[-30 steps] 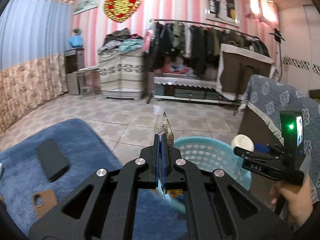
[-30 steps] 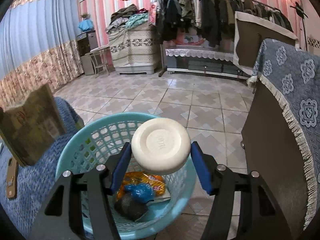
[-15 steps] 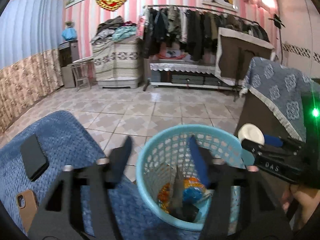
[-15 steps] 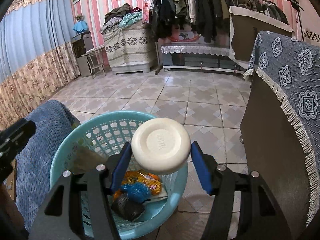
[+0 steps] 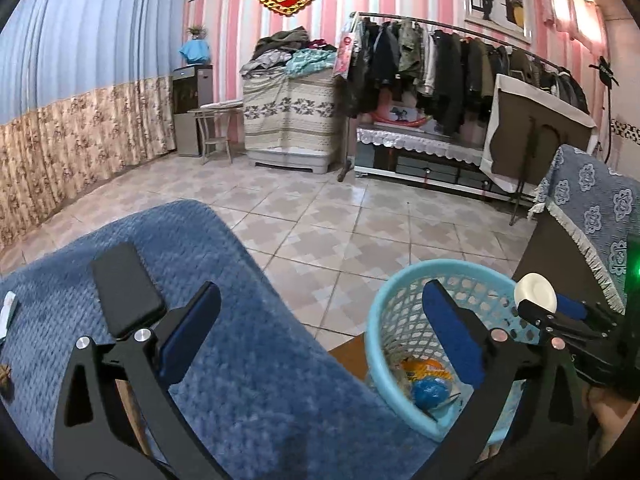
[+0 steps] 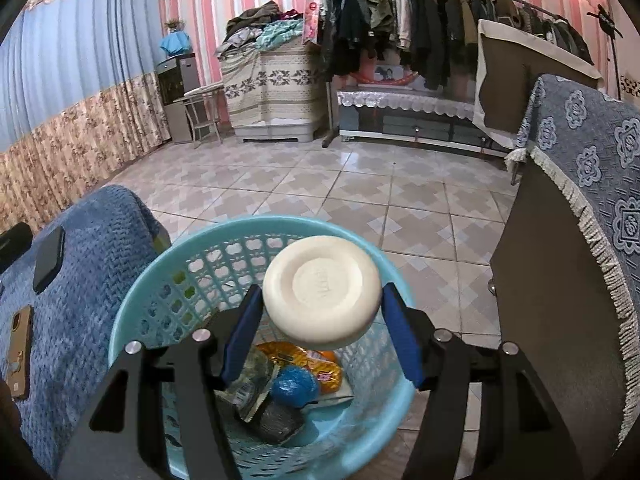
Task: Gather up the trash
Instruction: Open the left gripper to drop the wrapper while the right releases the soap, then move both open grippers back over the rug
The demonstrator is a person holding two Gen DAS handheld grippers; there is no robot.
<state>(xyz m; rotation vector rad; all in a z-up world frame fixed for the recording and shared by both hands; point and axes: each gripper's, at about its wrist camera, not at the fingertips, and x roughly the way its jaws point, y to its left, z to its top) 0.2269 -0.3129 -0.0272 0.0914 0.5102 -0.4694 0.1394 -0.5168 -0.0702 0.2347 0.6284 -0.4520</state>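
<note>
White round lid (image 6: pixel 322 293) clamped between right gripper (image 6: pixel 320 332) pads, flat face toward camera, disc on edge, widest span running pad to pad; one lid only. Directly below it: one light-blue basket (image 6: pixel 132 316) holding orange wrapper (image 6: pixel 320 364), blue crumpled ball (image 6: pixel 294 386), dark wad (image 6: pixel 276 424). Left gripper (image 5: pixel 316 336) jaws just opened wide, nothing between; basket under its right finger, blue blanket (image 5: pixel 248 360) under left. Two phones on blanket: one black (image 5: pixel 126 292), one brown-cased (image 6: pixel 20 354)
</note>
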